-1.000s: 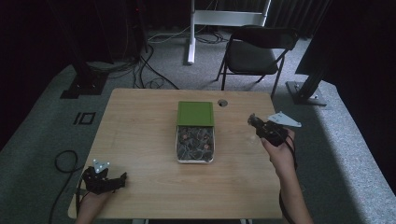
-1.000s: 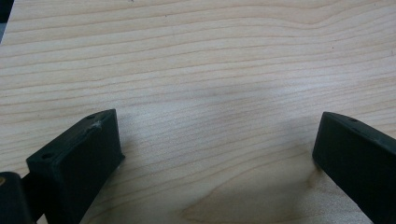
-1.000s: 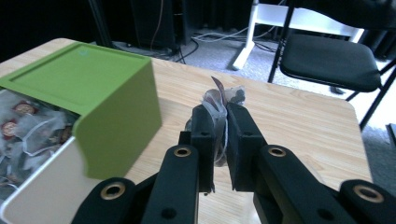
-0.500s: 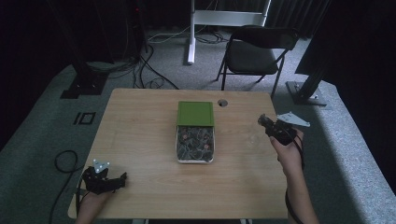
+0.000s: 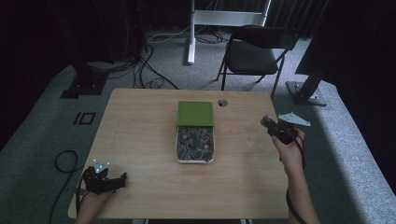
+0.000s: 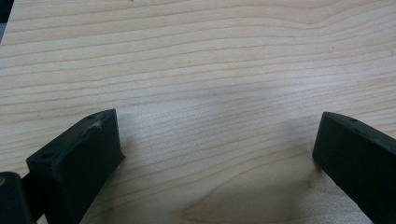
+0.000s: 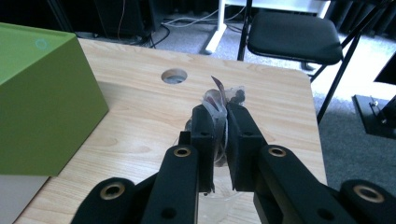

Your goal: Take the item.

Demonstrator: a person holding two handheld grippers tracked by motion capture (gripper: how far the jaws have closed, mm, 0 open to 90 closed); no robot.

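the right gripper [image 7: 219, 122] is clamped on a small clear plastic packet [image 7: 223, 97] with dark contents, holding it above the table [image 5: 140, 140] near the right edge, well apart from the open box [image 5: 195, 145]. the box sits at mid-table, packed with similar packets; its green lid [image 5: 195, 113] lies touching the far end. the left gripper [image 6: 212, 154] rests low at the near left corner, jaws spread wide with bare wood between them. step in hand, by judgement: carrying one packet away from the box. next move: lower the packet to bare table beside the box, release, and retract without dragging it.
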